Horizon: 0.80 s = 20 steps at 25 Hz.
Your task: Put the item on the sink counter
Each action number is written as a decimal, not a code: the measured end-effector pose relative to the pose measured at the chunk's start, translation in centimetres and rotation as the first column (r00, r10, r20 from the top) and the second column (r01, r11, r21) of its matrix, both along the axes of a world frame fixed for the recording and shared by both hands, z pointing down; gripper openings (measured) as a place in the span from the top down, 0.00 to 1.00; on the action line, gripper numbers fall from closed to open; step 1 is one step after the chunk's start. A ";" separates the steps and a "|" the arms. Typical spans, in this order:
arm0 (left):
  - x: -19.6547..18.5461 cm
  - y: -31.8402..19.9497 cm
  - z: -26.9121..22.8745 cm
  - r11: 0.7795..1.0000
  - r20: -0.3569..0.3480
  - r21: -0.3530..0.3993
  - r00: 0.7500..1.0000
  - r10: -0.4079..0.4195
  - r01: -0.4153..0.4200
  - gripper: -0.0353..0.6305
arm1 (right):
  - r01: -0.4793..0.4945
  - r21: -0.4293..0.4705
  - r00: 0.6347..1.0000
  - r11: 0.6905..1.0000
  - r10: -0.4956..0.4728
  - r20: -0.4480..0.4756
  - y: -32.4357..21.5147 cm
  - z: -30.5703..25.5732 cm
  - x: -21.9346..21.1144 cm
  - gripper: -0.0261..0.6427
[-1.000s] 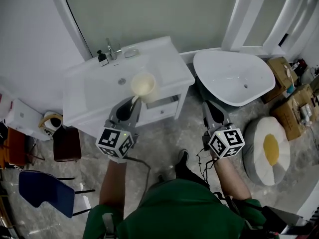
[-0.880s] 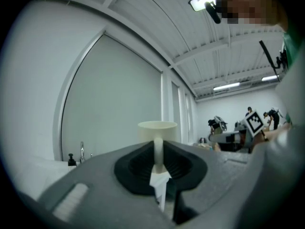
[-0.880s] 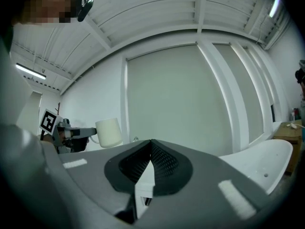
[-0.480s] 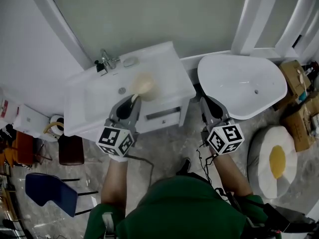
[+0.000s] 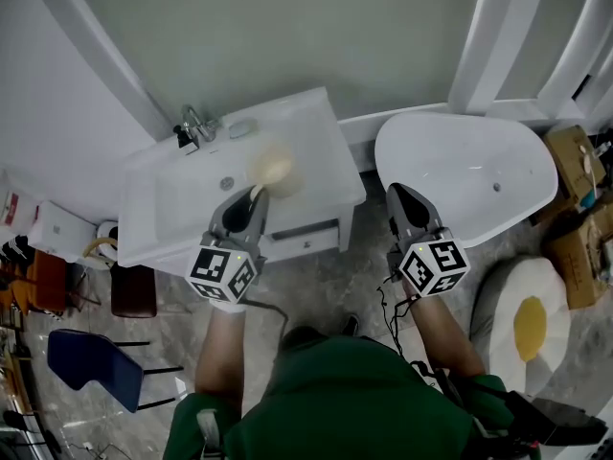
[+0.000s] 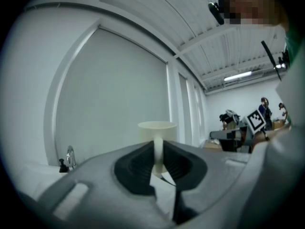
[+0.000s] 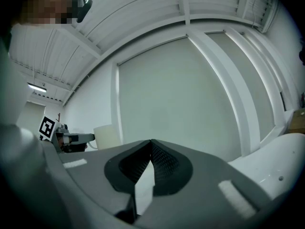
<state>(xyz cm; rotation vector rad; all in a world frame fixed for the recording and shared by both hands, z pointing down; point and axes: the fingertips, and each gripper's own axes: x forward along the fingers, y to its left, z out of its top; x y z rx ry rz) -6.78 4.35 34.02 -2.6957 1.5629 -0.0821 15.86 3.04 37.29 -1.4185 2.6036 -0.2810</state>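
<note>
A cream cup hangs over the right part of the white sink counter, beside the basin. My left gripper is shut on the cup's handle. In the left gripper view the cup stands upright beyond the jaws, its thin handle pinched between the pads of the left gripper. My right gripper hovers at the counter's right, in front of the bathtub, shut with nothing in it. In the right gripper view the right gripper has its tips meeting, and the cup shows at the left.
A faucet and a small dark bottle stand at the counter's back. A white bathtub lies to the right, with cardboard boxes and a round egg-patterned cushion beyond. A brown stool and blue chair stand left.
The view has shifted, and the sink counter now lies more squarely ahead. The cup, still held by its handle, sits a little farther in over the counter. The right gripper stays shut.
</note>
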 end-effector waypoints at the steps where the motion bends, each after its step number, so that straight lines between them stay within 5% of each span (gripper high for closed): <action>1: 0.1 -0.3 0.0 1.000 0.002 0.001 1.000 -0.004 0.004 0.89 | 0.003 0.001 1.000 1.000 -0.003 0.002 -0.4 0.0 0.1 0.97; 20: -2.5 -12.6 1.9 1.000 -0.016 -0.011 1.000 -0.021 0.020 0.89 | -0.045 -0.017 0.998 0.999 0.044 -0.041 -10.5 0.7 -0.7 0.97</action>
